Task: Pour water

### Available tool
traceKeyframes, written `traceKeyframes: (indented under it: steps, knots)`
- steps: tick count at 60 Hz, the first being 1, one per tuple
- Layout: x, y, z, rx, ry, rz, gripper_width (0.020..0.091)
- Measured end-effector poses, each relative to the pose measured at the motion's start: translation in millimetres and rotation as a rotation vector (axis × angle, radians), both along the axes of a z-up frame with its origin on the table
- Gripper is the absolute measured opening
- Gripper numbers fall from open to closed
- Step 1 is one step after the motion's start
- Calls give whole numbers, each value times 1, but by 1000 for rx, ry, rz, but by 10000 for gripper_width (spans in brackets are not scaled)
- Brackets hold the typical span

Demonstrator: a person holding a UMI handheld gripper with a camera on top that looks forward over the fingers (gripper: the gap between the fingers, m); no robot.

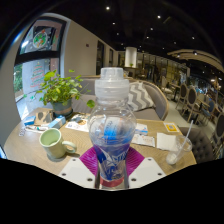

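cafe table [150,135], mid frame | gripper [111,165] clamped on bottle [111,125], cap on | cup [52,143] lower left | risk: we tip capped, or bottle slips

— What carries everything here?

— A light wooden table [150,128], rounded at its near edge, beyond the fingers.

— And on it?

— To one side a pale green cup [51,141] with a small whitish thing just beside it that I cannot make out. Behind the cup lie a few flat printed items, perhaps books or cards [55,123], near a leafy plant in a pot [62,98] — the pot stands at the table's far edge.

— The other side?

— A clear glass [180,147] near the rim, and a small yellow item [171,128] with white paper [145,138] further in, well apart from the cup.
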State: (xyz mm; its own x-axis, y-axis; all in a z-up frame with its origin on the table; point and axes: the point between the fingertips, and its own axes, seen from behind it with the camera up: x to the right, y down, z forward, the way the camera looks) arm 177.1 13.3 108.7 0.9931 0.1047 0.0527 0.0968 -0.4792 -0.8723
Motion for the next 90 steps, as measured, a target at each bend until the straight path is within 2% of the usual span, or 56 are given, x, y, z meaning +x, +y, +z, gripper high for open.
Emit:
traceKeyframes:
  steps: [10, 13, 16, 29, 31, 33, 35, 36, 38, 41, 50, 60, 72, 90]
  knots:
    - [-2, 0, -41, -31, 72, 6, 328]
    - [0, -5, -56, -54, 88, 2, 356]
    - [0, -5, -54, -19, 101, 4, 363]
    - [3, -6, -54, -21, 124, 4, 516]
    - [4, -9, -56, -46, 123, -5, 564]
    - [5, -13, -58, -71, 123, -14, 685]
    - [6, -17, -59, -89, 127, -16, 856]
    - [5, -21, -57, -95, 127, -23, 862]
    - [7, -27, -53, -103, 126, -37, 828]
    - [12, -40, -45, -112, 112, -68, 860]
    - [9, -98, -11, -157, 72, -141, 855]
    - [-22, -184, 43, -165, 35, -148, 855]
    - [-60, -263, 93, -140, -5, -112, 852]
    - [-75, -301, 117, -134, 36, -124, 855]
